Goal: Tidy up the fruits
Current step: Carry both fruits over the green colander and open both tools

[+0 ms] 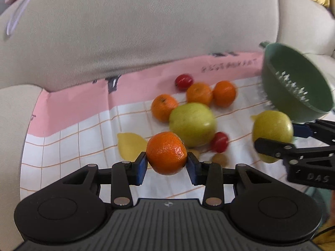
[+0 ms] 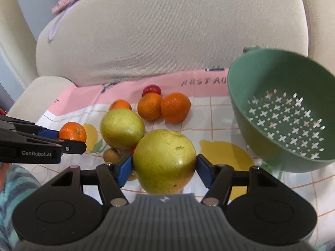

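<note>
My left hand-held gripper (image 1: 166, 162) clamped on mandarin (image 1: 166, 153), lifted above cloth (image 1: 69, 146). My right hand-held gripper (image 2: 164, 168) clamped on green apple (image 2: 164, 161), left of green colander (image 2: 278, 113). Remaining fruit beyond on cloth.

Matte black left gripper (image 1: 166, 163) and right gripper (image 2: 164, 166), 2 blue pads each, silver rivets, ribbed grey housing, white "GenRobot.AI" lettering. Teal-and-grey striped sleeve (image 2: 14, 190) at lower left.
</note>
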`<state>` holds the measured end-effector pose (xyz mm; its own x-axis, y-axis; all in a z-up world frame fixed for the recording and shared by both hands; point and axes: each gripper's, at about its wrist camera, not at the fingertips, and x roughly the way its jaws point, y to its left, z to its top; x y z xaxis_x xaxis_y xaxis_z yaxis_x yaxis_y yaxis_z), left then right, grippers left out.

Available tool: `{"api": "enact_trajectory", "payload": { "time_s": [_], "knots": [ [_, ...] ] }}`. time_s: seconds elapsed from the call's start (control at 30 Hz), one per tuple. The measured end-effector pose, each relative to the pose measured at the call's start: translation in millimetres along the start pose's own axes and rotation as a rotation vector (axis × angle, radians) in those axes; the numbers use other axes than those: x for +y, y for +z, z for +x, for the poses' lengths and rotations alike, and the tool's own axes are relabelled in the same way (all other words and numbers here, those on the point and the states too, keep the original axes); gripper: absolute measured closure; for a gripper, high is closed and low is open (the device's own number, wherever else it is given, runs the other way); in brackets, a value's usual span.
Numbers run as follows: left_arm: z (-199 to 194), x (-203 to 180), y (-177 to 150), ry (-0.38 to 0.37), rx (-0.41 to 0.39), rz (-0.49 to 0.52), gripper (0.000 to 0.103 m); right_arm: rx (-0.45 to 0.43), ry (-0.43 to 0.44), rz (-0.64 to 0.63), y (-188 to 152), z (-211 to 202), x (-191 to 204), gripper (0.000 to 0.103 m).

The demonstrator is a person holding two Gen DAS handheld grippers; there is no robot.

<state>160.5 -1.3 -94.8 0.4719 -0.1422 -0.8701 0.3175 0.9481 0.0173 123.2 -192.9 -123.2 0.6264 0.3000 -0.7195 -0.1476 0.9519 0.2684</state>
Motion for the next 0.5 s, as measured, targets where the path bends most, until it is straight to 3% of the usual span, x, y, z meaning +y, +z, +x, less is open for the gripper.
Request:
{"api": "enact_trajectory", "payload": {
  "time_s": [0.2, 0.5],
  "knots": [
    [-31, -32, 11, -0.024, -0.059, 0.057, 0.059, -0.062, -0.019, -0.014, 3, -37, 0, 0.041],
    [-57, -97, 50, -0.123, -0.124, 0.182, 0.059, -0.139, -0.085, -0.052, 22, -82, -31, 0.041]
  ]
}}
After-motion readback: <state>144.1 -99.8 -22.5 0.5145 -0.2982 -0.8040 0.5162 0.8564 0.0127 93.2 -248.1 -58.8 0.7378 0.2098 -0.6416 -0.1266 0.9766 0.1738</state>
